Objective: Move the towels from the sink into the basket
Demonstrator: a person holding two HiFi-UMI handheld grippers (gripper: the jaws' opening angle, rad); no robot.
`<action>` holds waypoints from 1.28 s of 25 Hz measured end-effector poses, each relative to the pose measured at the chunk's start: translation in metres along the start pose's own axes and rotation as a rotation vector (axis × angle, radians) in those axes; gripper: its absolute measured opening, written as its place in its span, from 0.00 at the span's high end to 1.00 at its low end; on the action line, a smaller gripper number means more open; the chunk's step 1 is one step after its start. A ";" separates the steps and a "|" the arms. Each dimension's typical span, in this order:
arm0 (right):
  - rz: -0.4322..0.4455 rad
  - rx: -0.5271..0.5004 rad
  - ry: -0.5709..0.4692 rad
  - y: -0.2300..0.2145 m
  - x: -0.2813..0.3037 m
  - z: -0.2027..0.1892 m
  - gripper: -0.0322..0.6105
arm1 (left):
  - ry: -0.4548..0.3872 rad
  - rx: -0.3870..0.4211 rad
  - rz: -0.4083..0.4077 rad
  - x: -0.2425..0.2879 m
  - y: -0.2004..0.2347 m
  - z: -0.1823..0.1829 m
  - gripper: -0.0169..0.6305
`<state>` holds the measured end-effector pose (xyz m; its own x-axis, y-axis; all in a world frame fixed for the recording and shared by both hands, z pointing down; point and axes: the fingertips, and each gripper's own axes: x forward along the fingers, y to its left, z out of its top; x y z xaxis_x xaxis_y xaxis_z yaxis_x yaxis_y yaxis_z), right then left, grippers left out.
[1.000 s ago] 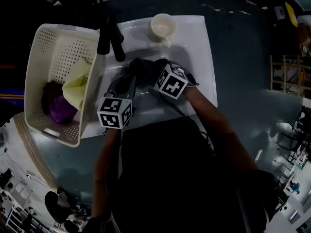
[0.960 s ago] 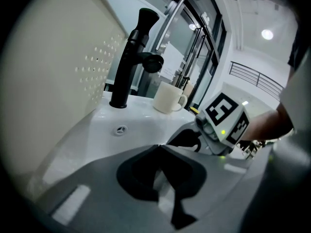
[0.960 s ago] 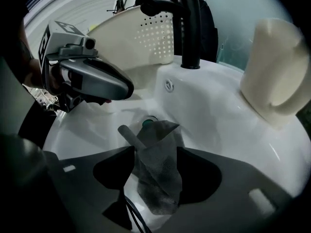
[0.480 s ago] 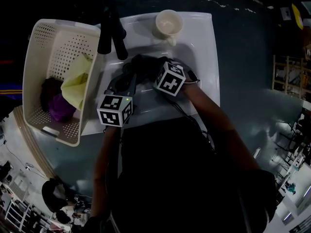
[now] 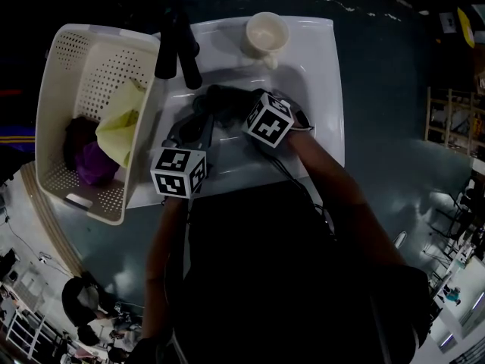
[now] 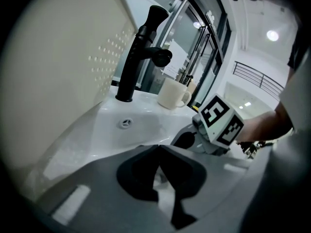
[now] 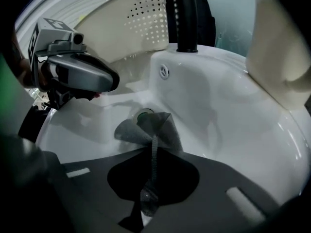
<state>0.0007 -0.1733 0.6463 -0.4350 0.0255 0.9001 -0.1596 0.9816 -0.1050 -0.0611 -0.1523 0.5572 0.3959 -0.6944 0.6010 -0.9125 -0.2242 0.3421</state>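
**A:** Towel [image 7: 165, 130]: where is it?

**B:** At the bottom of the sink [image 7: 233, 106], a grey one lying over the drain [image 7: 144, 116]. My right tool [image 7: 153, 148] has just been closing, and a fold of the cloth is now pinched between its jaws.

**A:** And your other one?

**B:** My left tool [image 6: 159, 146] hangs just beside it in the bowl, clenched, with nothing between its jaws.

**A:** How much room is there?

**B:** The bowl is open above. The black faucet [image 6: 138, 57] stands on the far rim, at the basket's end. A cream mug [image 5: 267, 35] sits on the same rim further right. The basket [image 5: 57, 74] stands along the sink's left edge with its mouth open. I cannot tell whether the two touch.

**A:** Anything hard to see?

**B:** From the head view my tools and their marker cubes [image 5: 269, 121] cover the towel, and my own dark body fills the lower part. In the basket a dark heap [image 5: 76, 136] is too dim to make out.

**A:** Counts?

**B:** One towel showing in the sink. In the basket there are a yellow towel [image 5: 125, 127], a purple towel [image 5: 95, 165] and that dark heap. One faucet, one mug, two tools.
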 end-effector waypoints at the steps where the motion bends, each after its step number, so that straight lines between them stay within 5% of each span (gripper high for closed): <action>1: -0.002 0.012 -0.006 -0.001 -0.001 0.001 0.93 | -0.002 0.000 0.000 -0.001 0.000 0.000 0.97; 15: -0.027 0.094 -0.099 0.006 -0.034 0.009 0.94 | -0.046 0.022 -0.006 -0.018 -0.012 0.001 0.97; 32: -0.109 0.033 -0.201 0.019 -0.099 0.037 0.94 | -0.152 0.041 0.008 -0.054 -0.031 0.033 0.97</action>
<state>0.0076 -0.1639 0.5394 -0.5809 -0.1221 0.8048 -0.2428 0.9697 -0.0281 -0.0574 -0.1303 0.4908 0.3711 -0.7914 0.4859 -0.9204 -0.2439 0.3057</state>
